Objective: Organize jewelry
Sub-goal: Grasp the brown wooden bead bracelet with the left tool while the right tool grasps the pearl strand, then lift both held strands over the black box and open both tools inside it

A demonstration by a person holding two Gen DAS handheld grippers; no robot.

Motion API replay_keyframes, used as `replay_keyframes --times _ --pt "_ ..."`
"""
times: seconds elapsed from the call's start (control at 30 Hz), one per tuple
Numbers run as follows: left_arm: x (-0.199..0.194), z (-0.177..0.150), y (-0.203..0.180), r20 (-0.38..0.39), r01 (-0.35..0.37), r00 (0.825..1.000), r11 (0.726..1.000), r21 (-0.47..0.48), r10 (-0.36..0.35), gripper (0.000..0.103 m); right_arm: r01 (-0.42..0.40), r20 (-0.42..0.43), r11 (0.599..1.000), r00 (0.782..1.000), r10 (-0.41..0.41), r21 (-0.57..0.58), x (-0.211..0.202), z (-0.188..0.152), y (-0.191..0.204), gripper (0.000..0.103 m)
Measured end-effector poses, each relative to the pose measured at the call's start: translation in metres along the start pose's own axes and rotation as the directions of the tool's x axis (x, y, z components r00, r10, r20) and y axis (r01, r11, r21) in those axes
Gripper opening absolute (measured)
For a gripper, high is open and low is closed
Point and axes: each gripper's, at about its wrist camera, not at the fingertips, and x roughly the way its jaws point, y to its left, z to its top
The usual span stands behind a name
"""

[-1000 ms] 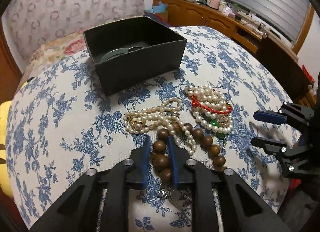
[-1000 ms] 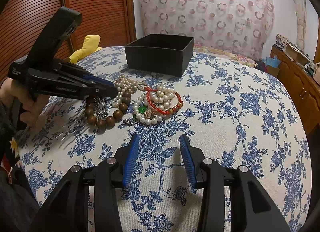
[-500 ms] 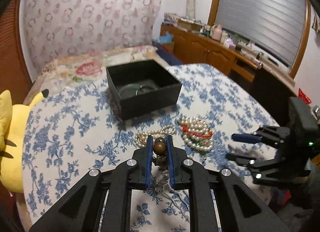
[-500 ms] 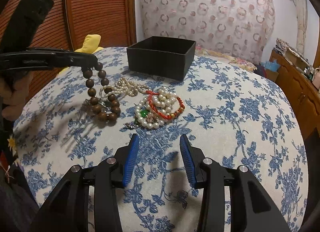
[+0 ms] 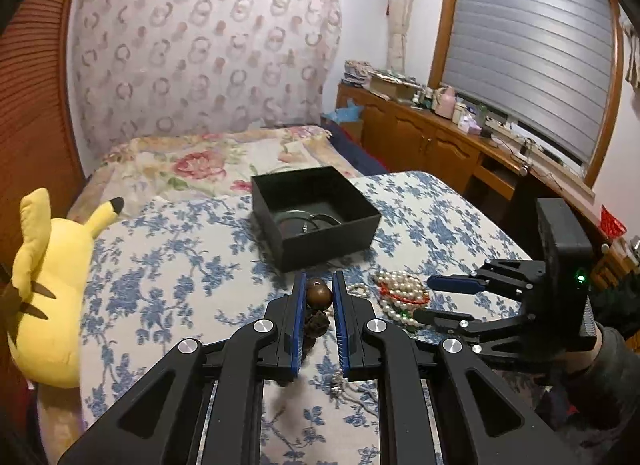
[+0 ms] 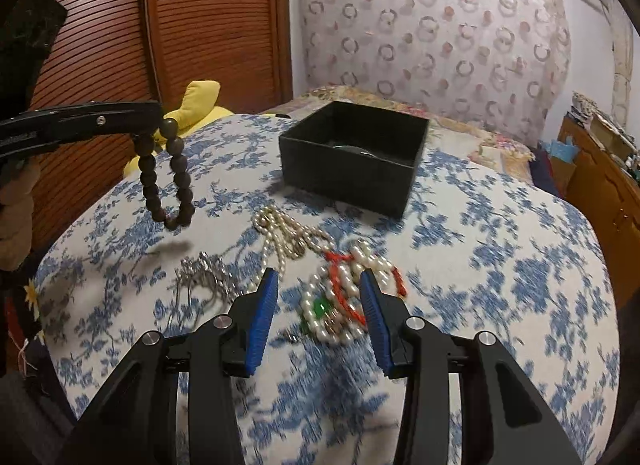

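We are pinching the wooden bead bracelet (image 6: 168, 173) in our left gripper (image 5: 319, 297); it is hanging above the floral cloth (image 6: 500, 265), left of the black box (image 6: 352, 157). Our right gripper (image 6: 318, 313) is hovering with fingers spread over the pearl and red bracelets (image 6: 344, 297), near the silver chain (image 6: 204, 277).
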Motion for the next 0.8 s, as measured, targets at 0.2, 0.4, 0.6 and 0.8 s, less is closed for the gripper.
replay_keyframes --times 0.2,0.4,0.6,0.8 --pt "-0.002 -0.006 0.008 0.006 -0.009 1.000 1.000 -0.020 0.010 0.012 -0.045 -0.059 0.998 0.997 0.043 -0.032 0.027 0.009 0.015 0.031" --pt "-0.002 -0.010 0.007 0.008 -0.014 1.000 1.000 -0.020 0.014 0.012 -0.023 -0.117 0.997 0.993 0.014 -0.076 0.048 0.015 0.021 0.018" --pt "-0.003 -0.013 0.010 0.013 -0.018 1.000 0.999 -0.031 0.018 0.012 -0.007 -0.160 0.991 0.987 -0.014 -0.132 0.062 0.022 0.027 0.017" --pt "-0.006 -0.012 0.013 0.020 -0.026 0.999 0.999 -0.034 0.027 0.012 -0.039 -0.171 0.991 0.985 0.017 -0.124 0.065 0.024 0.027 0.006"
